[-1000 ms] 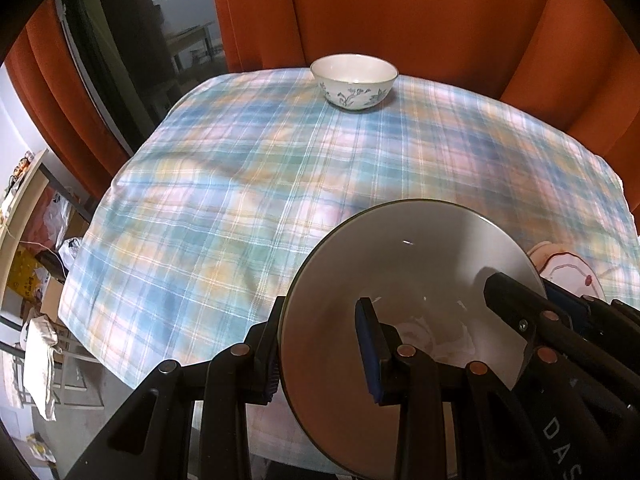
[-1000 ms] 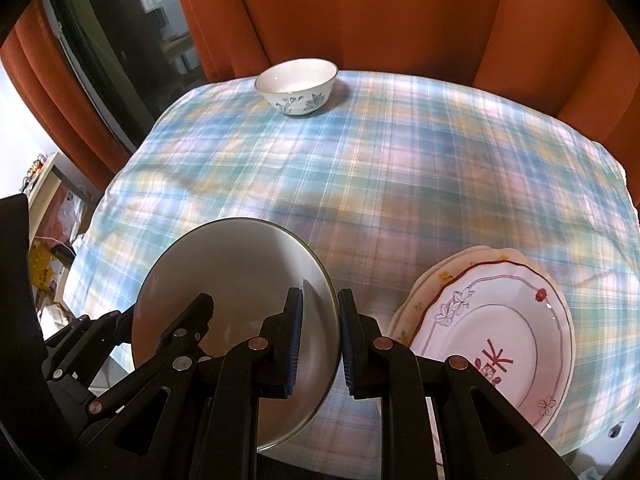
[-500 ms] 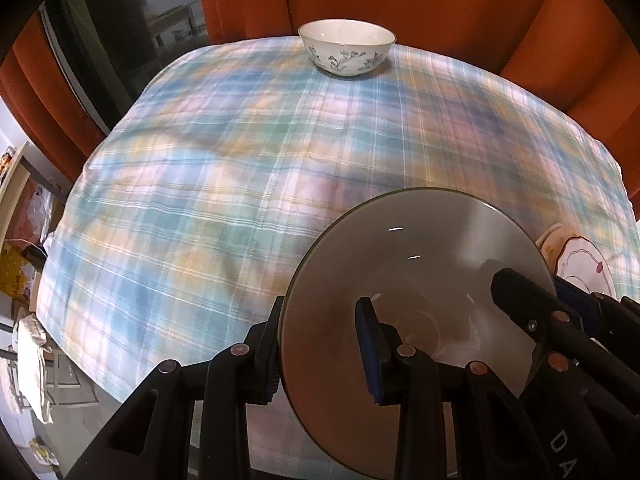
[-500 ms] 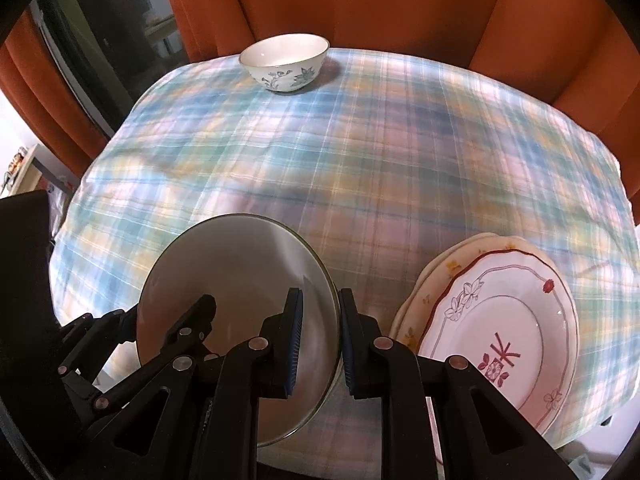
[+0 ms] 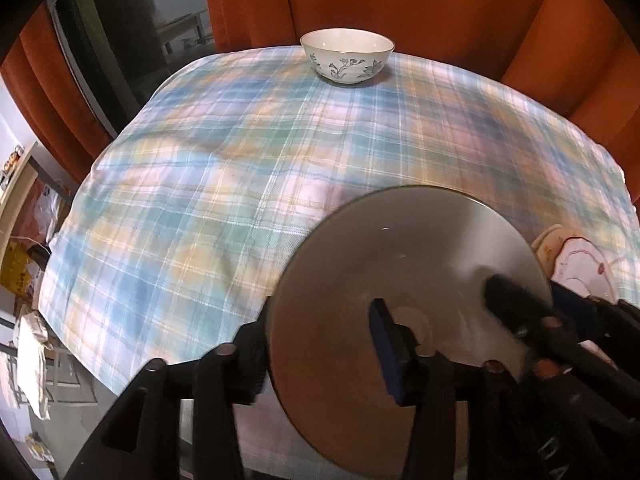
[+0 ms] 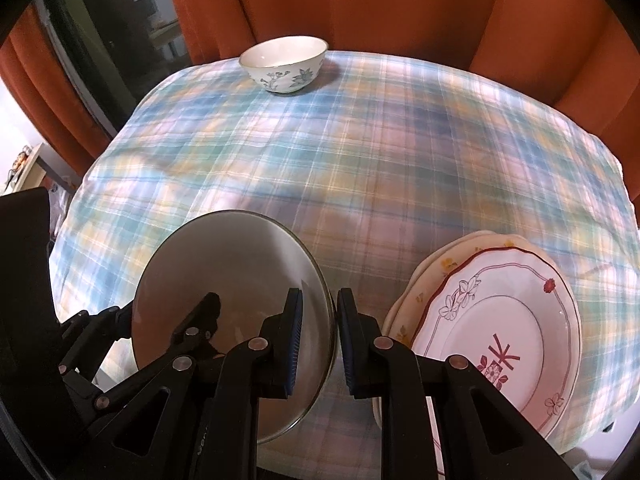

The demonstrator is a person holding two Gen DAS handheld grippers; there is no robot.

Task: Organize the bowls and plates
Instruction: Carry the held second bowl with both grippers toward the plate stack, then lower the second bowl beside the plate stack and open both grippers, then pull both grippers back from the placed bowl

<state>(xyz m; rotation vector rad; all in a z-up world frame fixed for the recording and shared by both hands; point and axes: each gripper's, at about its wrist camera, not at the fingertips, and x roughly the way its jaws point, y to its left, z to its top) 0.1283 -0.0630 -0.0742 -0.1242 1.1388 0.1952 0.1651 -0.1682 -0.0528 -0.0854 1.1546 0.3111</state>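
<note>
A wide grey bowl (image 5: 400,280) (image 6: 232,272) sits at the near edge of the plaid-covered table (image 5: 240,160). My left gripper (image 5: 318,332) (image 6: 166,310) straddles its left rim; the jaws are opening and the pads stand apart from the wall. On the opposite rim is my right gripper (image 6: 319,308) (image 5: 536,296), pads close on either side of the rim and just beginning to open. A white bowl with blue flowers (image 5: 347,58) (image 6: 284,64) stands alone at the far edge. A stack of patterned plates (image 6: 500,320) (image 5: 580,264) lies near right.
Orange curtains (image 6: 400,8) hang behind the table. To the left the cloth drops off to a floor with bags and clutter (image 5: 28,320). Plaid cloth stretches between the grey bowl and the far bowl.
The left gripper's fingers have spread wider around the grey bowl's rim. The right gripper's pads have parted very slightly. Both hands and the bowl stay in about the same place.
</note>
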